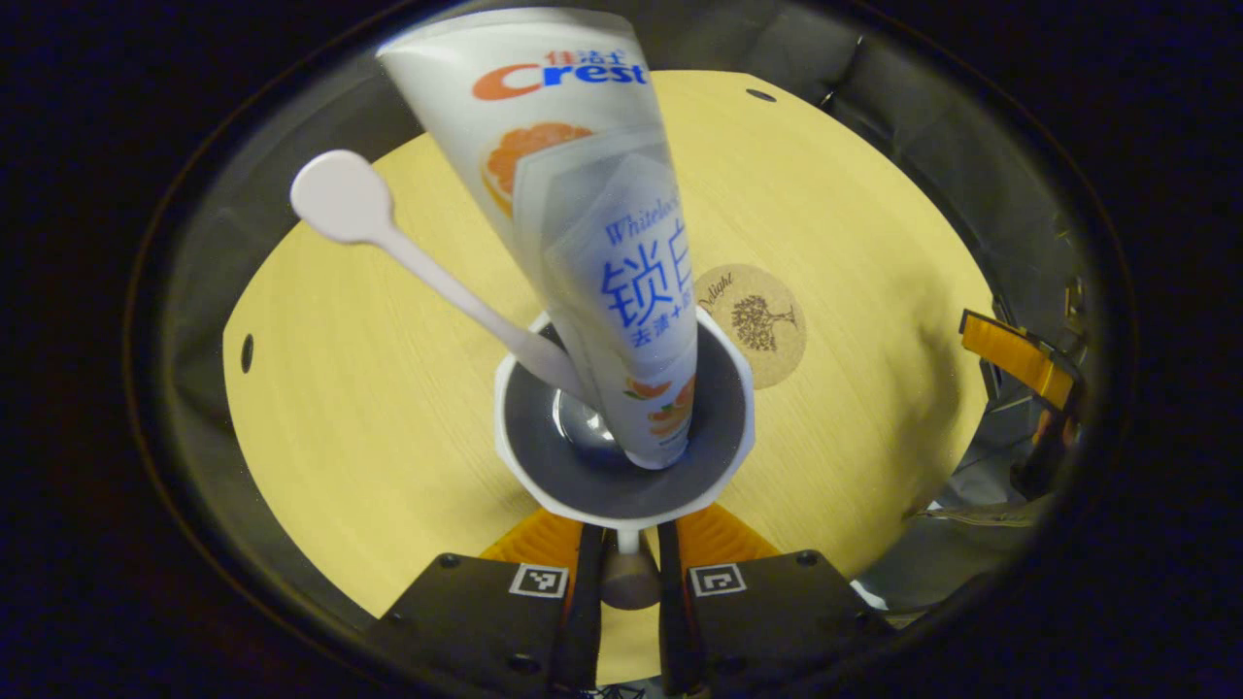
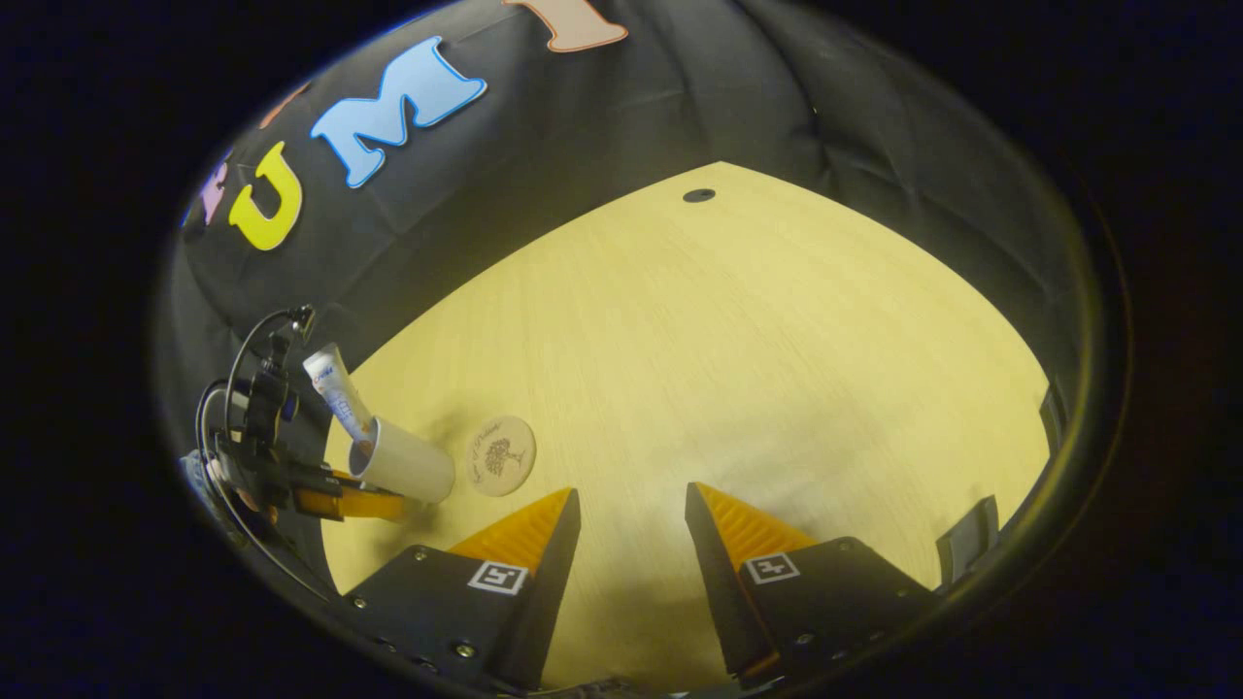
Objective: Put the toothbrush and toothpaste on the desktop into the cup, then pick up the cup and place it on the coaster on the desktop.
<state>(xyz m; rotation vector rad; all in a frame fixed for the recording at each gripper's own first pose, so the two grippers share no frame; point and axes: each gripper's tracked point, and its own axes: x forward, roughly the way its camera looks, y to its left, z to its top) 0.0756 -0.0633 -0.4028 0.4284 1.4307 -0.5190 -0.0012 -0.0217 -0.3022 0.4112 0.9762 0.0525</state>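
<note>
The left tongs (image 1: 629, 544) are closed on the cup's (image 1: 621, 427) handle; carry it level to the coaster (image 1: 762, 325) ahead-right. The right tongs (image 2: 631, 529) stand wide open, empty.

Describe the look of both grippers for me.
Left gripper: black blocky body, ribbed wedge fingers, a square black-and-white marker on each side. Right gripper: same build, same markers. From the right gripper view, black cables loop off the left gripper's body.

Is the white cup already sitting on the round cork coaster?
No: in the left gripper view the white cup, gripped by the left gripper, is beside the round cork coaster, not on it.
</note>
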